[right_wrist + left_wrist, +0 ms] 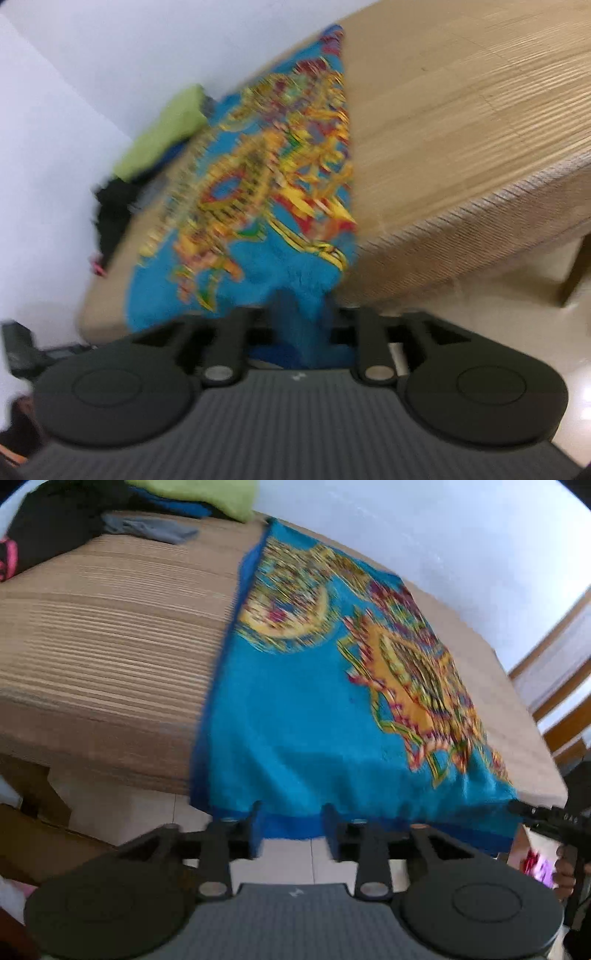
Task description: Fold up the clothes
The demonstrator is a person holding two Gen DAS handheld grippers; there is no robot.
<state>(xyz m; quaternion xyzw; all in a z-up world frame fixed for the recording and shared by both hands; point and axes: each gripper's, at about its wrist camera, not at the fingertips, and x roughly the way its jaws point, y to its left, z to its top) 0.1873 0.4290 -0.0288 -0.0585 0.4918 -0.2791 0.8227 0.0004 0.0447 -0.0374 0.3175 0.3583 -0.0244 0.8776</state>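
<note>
Towel (295, 720) spread across tabletop (110, 646), near hem overhanging; right claw (301, 317) pinches its corner, left claw (293, 827) gapes below center hem, poised to lift.

A bright blue towel (295, 720) with yellow and red ornamental patterns lies spread flat, stretching away ahead of the left gripper (291, 827); its darker-bordered near edge hangs just past the fingertips.

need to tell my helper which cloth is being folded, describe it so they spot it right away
Start at the tan striped table beside the white wall. Spread along it, its near edge hanging over the table's front, lies the blue patterned cloth. Unlike the plain green, black and grey clothes piled at the far end, it is bright turquoise with yellow and red ornamental medallions.
</note>
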